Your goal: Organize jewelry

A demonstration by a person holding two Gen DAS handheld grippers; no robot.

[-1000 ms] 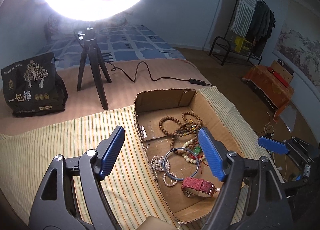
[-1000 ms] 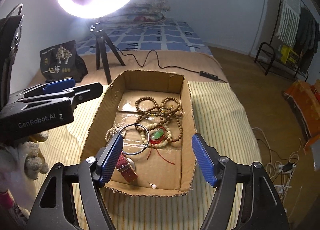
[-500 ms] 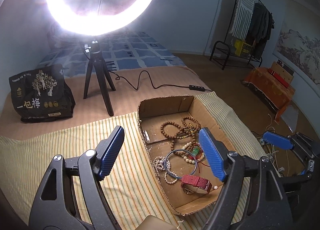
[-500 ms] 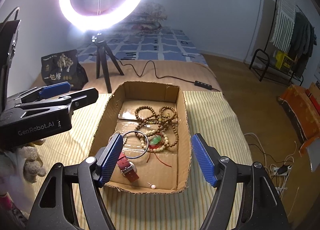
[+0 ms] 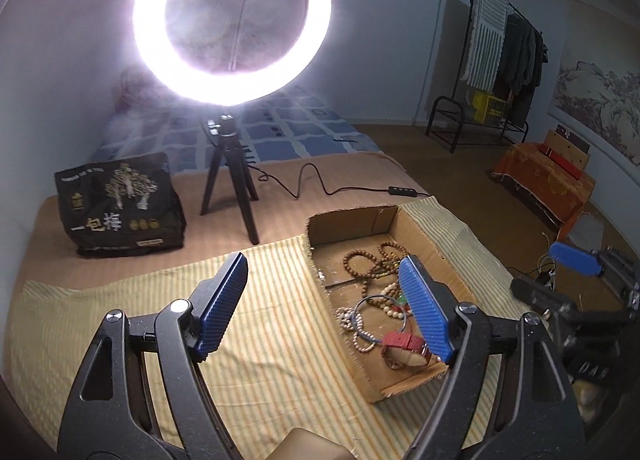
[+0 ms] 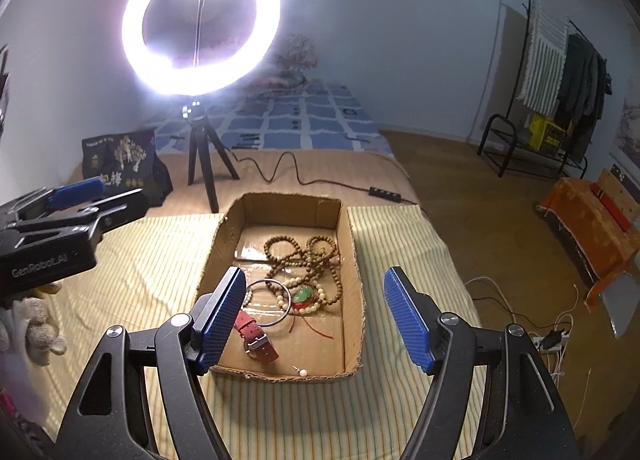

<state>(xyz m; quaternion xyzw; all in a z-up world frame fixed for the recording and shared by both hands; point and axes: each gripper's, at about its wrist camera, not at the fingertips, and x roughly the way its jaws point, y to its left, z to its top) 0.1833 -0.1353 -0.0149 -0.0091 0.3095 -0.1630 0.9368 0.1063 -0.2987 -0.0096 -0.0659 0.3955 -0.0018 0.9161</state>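
A shallow cardboard box (image 6: 353, 260) lies on a striped cloth and holds jewelry: brown wooden bead strands (image 6: 304, 250), a thin metal bangle (image 6: 289, 302), a green pendant on red cord (image 6: 303, 294), a red watch strap (image 6: 256, 338), cream beads and a pearl earring (image 6: 303, 372). The box also shows in the left wrist view (image 5: 424, 234). My right gripper (image 6: 316, 318) is open and empty, held above the box's near end. My left gripper (image 5: 326, 306) is open and empty, above the cloth by the box's left wall.
A lit ring light on a black tripod (image 6: 204, 164) stands behind the box, its cable (image 6: 288, 170) trailing right. A black printed bag (image 5: 120, 206) sits at the back left. The bed edge drops off at right, with cables on the floor (image 6: 520, 316).
Both grippers have risen and pulled back from the box, so the box looks smaller and more of the ring light shows. Both stay open; the jewelry has not moved.
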